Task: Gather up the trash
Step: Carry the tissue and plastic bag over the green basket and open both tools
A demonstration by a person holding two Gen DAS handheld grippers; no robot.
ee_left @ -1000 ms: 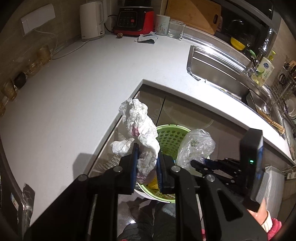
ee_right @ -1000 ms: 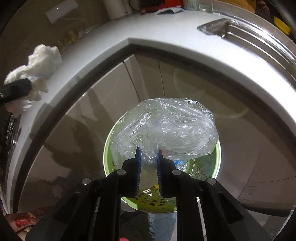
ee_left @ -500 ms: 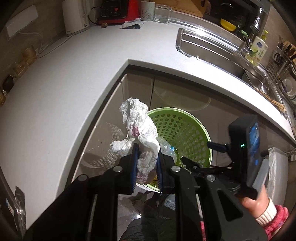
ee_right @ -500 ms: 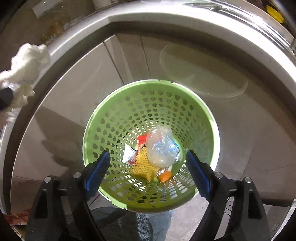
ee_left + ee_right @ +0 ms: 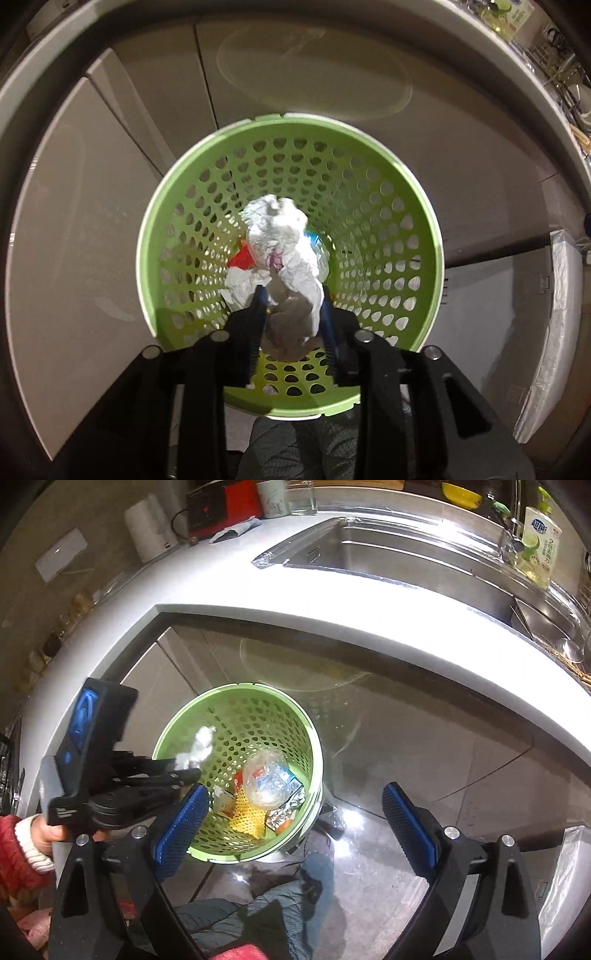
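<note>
A green perforated basket (image 5: 413, 236) stands on the floor below the counter corner; it also shows in the right wrist view (image 5: 295, 720). My left gripper (image 5: 291, 299) is shut on a crumpled white paper towel (image 5: 280, 236) and holds it over the basket's opening; in the right wrist view the left gripper (image 5: 186, 771) and the towel (image 5: 197, 747) hang over the basket's left rim. My right gripper (image 5: 295, 818) is open and empty above the floor, near the basket. A clear plastic bag (image 5: 266, 779) lies inside on wrappers and yellow mesh.
The white counter (image 5: 332, 602) curves above the basket, with a steel sink (image 5: 388, 561), a kettle (image 5: 147, 531), a red appliance (image 5: 225, 506) and a soap bottle (image 5: 539, 546) on it. Glossy cabinet doors (image 5: 92, 184) stand behind the basket. A white bag (image 5: 554, 332) is at the right.
My left gripper has moved with the paper towel from beside the counter to over the basket's opening. My right gripper opened, dropped the plastic bag into the basket, and pulled back upward.
</note>
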